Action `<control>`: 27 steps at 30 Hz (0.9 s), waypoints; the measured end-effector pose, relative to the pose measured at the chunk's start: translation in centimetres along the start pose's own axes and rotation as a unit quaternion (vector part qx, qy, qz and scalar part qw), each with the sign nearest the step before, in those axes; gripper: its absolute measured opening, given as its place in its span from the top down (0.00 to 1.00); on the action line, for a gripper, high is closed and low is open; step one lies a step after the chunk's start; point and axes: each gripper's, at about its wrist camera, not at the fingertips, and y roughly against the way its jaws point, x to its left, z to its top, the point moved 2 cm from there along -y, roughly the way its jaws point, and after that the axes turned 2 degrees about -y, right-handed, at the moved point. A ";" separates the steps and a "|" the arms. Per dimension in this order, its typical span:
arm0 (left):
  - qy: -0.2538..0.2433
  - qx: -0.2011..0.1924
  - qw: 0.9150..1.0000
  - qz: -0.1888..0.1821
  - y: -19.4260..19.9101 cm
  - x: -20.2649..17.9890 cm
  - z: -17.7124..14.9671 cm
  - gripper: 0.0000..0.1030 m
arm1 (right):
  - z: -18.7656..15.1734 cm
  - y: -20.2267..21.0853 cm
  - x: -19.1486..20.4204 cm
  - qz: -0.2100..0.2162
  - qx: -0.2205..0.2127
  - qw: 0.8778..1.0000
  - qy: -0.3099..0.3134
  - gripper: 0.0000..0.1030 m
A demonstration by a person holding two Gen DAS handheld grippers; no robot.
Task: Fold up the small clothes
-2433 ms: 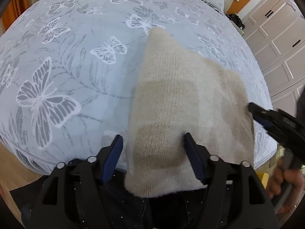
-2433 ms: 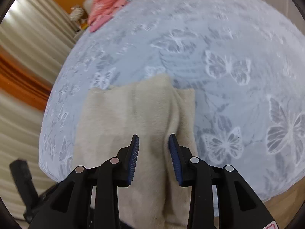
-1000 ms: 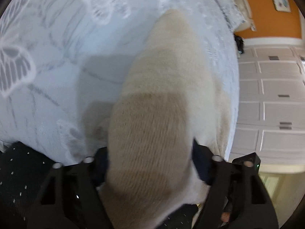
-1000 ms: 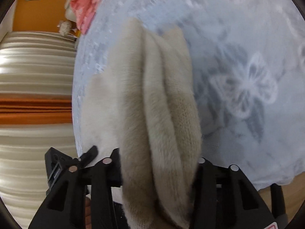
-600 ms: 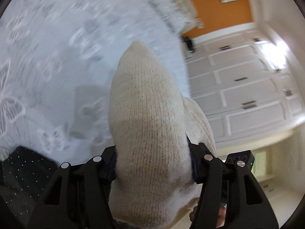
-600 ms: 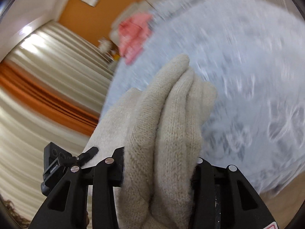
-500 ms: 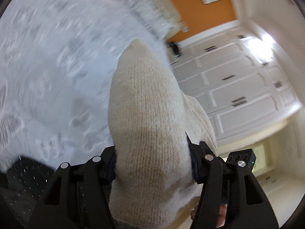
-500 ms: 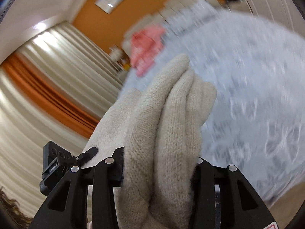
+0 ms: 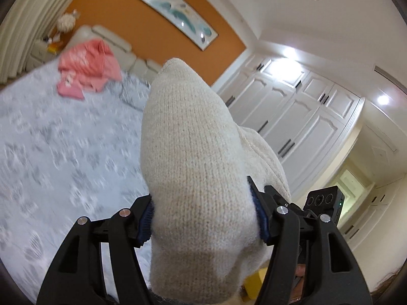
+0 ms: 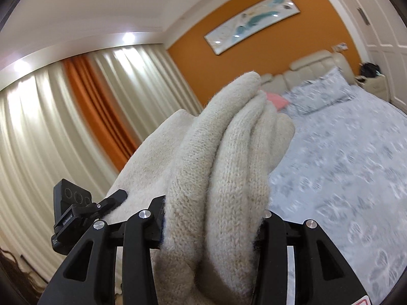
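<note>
A cream knitted garment [image 9: 193, 178] is held up in the air over the bed. My left gripper [image 9: 203, 218] is shut on one bunched edge of it. My right gripper [image 10: 211, 226] is shut on the other edge, where the knit [image 10: 216, 167] stands in thick folds between the jaws. Each gripper's fingertips are hidden by the fabric. The right gripper's camera block [image 9: 324, 203] shows beside the cloth in the left wrist view, and the left gripper's block [image 10: 71, 203] shows in the right wrist view.
The bed [image 9: 51, 152] with a pale blue butterfly cover lies below. A pink garment [image 9: 86, 71] lies near the headboard [image 10: 313, 71], beside a patterned pillow [image 10: 318, 94]. White wardrobe doors [image 9: 305, 127] stand to the right, and curtains [image 10: 63, 132] to the left.
Both grippers closed on the cream garment as it lay flat on the bed, then lifted it. The cameras tilted up from the bed cover toward the walls and ceiling.
</note>
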 end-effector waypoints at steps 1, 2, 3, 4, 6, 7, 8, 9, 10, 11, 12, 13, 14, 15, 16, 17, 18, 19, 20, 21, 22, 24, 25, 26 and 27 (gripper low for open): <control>-0.006 -0.006 1.000 0.006 0.5 0.5 0.6 0.42 | 0.1 -1.5 0.6 0.007 0.003 1.000 0.004 0.60; -0.012 -0.013 1.000 0.014 1.1 1.3 1.2 0.41 | 0.1 -2.5 1.0 0.012 0.006 1.000 0.004 0.60; -0.017 -0.016 0.999 0.022 1.4 2.2 1.8 0.41 | 0.0 -3.8 1.2 0.017 0.010 1.000 0.002 0.60; -0.019 -0.018 0.999 0.030 1.8 3.1 2.1 0.41 | -0.2 -4.8 1.6 0.022 0.016 1.000 -0.001 0.60; -0.012 -0.020 0.999 0.045 2.4 6.0 2.6 0.41 | -1.2 -8.1 1.8 0.031 0.032 0.999 -0.008 0.60; -0.008 -0.019 0.999 0.049 2.6 7.1 2.7 0.41 | -2.0 -9.7 1.7 0.032 0.041 0.999 -0.011 0.60; 0.000 -0.017 0.998 0.058 2.7 9.3 2.5 0.41 | -2.7 -10.9 1.4 0.032 0.049 0.998 -0.014 0.60; 0.005 -0.016 0.998 0.066 2.7 10.4 2.3 0.41 | -3.4 -12.3 1.2 0.032 0.059 0.998 -0.019 0.59; 0.012 -0.012 0.997 0.073 2.7 12.1 2.0 0.41 | -4.3 -13.8 0.7 0.031 0.071 0.997 -0.027 0.59; 0.021 -0.006 0.996 0.083 2.5 14.3 1.2 0.41 | -5.6 -15.8 -0.1 0.027 0.089 0.995 -0.035 0.59; 0.028 -0.002 0.995 0.093 2.2 16.0 0.5 0.40 | -6.7 -17.3 -0.9 0.024 0.102 0.994 -0.040 0.59; 0.036 0.003 0.994 0.101 2.0 17.9 -0.3 0.40 | -8.6 -19.4 -2.0 0.017 0.122 0.991 -0.046 0.59; 0.049 0.010 0.992 0.112 1.6 20.5 -1.8 0.40 | -9.9 -20.9 -2.9 0.012 0.136 0.989 -0.052 0.58; 0.060 0.016 0.990 0.123 1.2 22.6 -2.8 0.40 | -11.5 -22.2 -3.9 0.006 0.150 0.987 -0.061 0.57; 0.069 0.023 0.988 0.134 0.6 24.6 -4.0 0.40 | -14.1 -24.2 -5.6 -0.004 0.169 0.983 -0.070 0.56; 0.075 0.028 0.986 0.150 -0.1 27.4 -5.8 0.40 | -16.2 -25.5 -6.7 -0.013 0.181 0.980 -0.077 0.54; 0.080 0.029 0.982 0.167 -0.8 30.0 -7.7 0.40 | -18.8 -27.1 -8.4 -0.026 0.201 0.975 -0.087 0.53; 0.081 0.033 0.979 0.185 -1.4 32.1 -9.1 0.40 | -20.7 -28.4 -9.5 -0.038 0.221 0.970 -0.094 0.53; 0.090 0.047 0.970 0.222 -2.4 35.5 -11.7 0.40 | -24.2 -30.3 -11.6 -0.066 0.265 0.955 -0.115 0.52; 0.098 0.067 0.960 0.255 -3.2 37.7 -13.8 0.40 | -26.7 -31.4 -13.0 -0.096 0.301 0.940 -0.128 0.52; 0.107 0.099 0.943 0.299 -3.7 39.9 -16.0 0.43 | -28.8 -32.1 -14.3 -0.125 0.333 0.924 -0.138 0.52; 0.115 0.131 0.923 0.343 -3.2 41.9 -19.4 0.40 | -31.0 -31.3 -15.4 -0.119 0.346 0.916 -0.165 0.51; 0.111 0.106 0.932 0.329 -2.0 41.4 -19.5 0.38 | -30.4 -30.1 -14.8 -0.113 0.328 0.925 -0.156 0.50; 0.112 0.094 0.937 0.319 -0.8 40.8 -19.3 0.39 | -29.8 -29.4 -14.3 -0.114 0.320 0.929 -0.145 0.50; 0.115 0.092 0.938 0.313 0.3 40.0 -18.8 0.39 | -28.7 -28.2 -13.4 -0.118 0.306 0.936 -0.127 0.50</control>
